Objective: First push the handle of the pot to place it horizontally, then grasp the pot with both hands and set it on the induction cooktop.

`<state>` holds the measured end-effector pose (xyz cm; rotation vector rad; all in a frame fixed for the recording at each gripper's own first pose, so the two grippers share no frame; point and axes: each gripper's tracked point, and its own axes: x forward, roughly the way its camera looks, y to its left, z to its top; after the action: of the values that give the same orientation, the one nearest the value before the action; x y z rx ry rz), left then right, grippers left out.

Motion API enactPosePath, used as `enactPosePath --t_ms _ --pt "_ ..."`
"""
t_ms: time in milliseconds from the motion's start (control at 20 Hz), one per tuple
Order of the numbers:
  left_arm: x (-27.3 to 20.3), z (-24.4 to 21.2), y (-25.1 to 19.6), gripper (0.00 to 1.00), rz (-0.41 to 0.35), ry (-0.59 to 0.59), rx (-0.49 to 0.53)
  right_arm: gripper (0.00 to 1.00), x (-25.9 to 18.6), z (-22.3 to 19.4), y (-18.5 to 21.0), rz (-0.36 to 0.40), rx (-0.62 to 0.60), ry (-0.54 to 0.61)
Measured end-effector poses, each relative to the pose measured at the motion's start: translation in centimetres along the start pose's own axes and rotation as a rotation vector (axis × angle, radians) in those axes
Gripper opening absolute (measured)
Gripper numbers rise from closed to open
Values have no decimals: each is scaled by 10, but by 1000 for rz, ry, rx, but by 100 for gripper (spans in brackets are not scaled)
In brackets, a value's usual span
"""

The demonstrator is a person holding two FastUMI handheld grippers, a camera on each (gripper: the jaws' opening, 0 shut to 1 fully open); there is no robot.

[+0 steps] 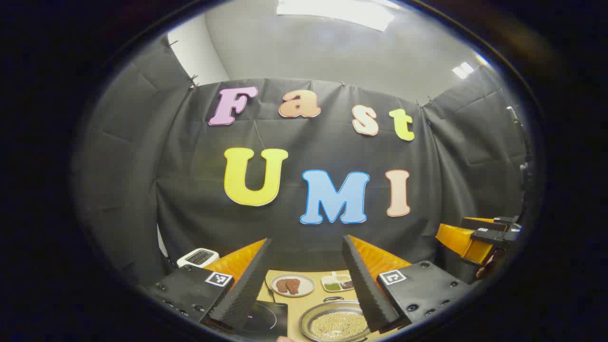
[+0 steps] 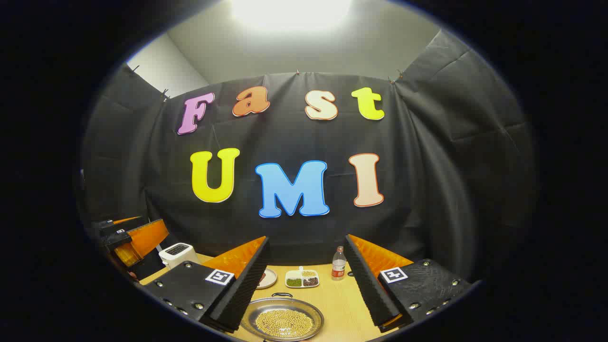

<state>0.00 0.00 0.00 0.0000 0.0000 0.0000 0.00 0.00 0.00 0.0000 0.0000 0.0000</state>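
Hovering above the table (image 2: 342,304), both grippers, left (image 1: 306,285) and right (image 2: 306,285), gape with nothing held. Near them sits the pot (image 2: 282,319) of yellow grains, just right of the cooktop (image 1: 263,318); its handle (image 2: 281,295) lies at the far rim.

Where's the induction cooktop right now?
In the left gripper view the induction cooktop lies on the table at the bottom, just left of the pot and in front of the plate.
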Motion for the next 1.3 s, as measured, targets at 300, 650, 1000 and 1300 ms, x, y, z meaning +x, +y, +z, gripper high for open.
enactPosePath --t_ms 300,650,1000,1300 --pt "7 1 0 94 3 8 -2 96 1 -2 -1 -5 8 9" --pt "5 2 0 96 12 9 7 96 3 -7 3 3 19 19" --pt "9 1 9 94 26 16 14 96 8 -14 -4 -12 23 33" --pt "14 -10 10 94 21 40 8 96 13 -28 -1 -9 16 69"
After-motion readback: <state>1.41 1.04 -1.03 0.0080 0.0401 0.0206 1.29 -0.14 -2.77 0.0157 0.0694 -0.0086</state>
